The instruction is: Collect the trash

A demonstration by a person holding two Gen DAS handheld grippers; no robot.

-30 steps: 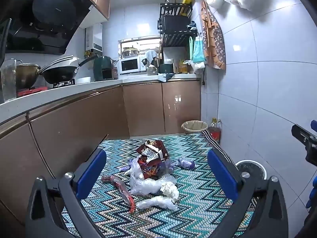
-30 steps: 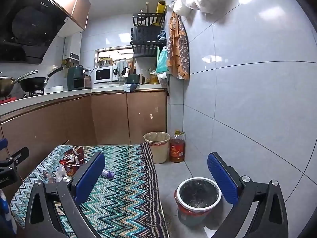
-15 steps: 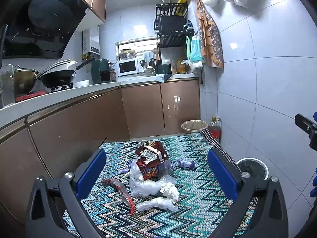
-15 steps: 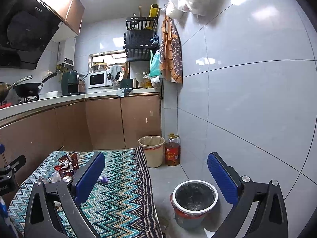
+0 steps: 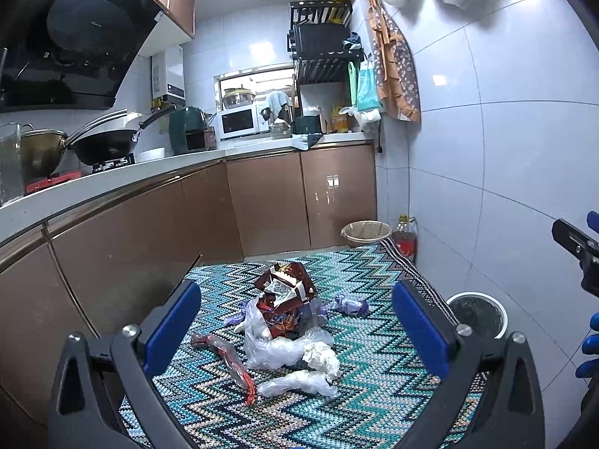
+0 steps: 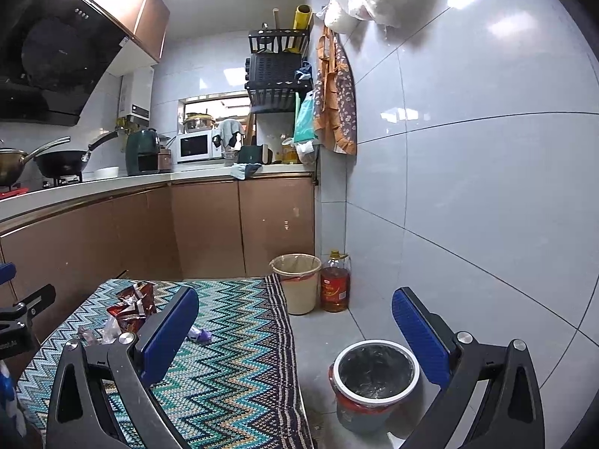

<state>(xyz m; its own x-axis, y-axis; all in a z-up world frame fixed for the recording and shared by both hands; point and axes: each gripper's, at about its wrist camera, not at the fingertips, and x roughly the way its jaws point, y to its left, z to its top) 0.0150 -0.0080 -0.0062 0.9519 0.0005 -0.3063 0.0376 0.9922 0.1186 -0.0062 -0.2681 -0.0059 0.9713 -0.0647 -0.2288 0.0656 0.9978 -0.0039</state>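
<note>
No label legible. Trash pile [image 5: 288,321]: red snack bag, crumpled clear plastic, on zigzag rug [image 5: 374,385]. Left hand-held gripper [image 5: 295,321] and right hand-held gripper [image 6: 295,321] both spread wide, empty.

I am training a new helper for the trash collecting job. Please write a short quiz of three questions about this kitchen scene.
1. True or false: the left gripper has its jaws closed on the crumpled clear plastic bag.
2. Which bin stands nearest the right gripper?
A. beige plastic bin by the cabinets
B. white-rimmed bin with black liner
C. a blue bin on the counter
3. Fill in: the trash pile lies on the zigzag-patterned ____.

Key: 1 false; 2 B; 3 rug.
</note>
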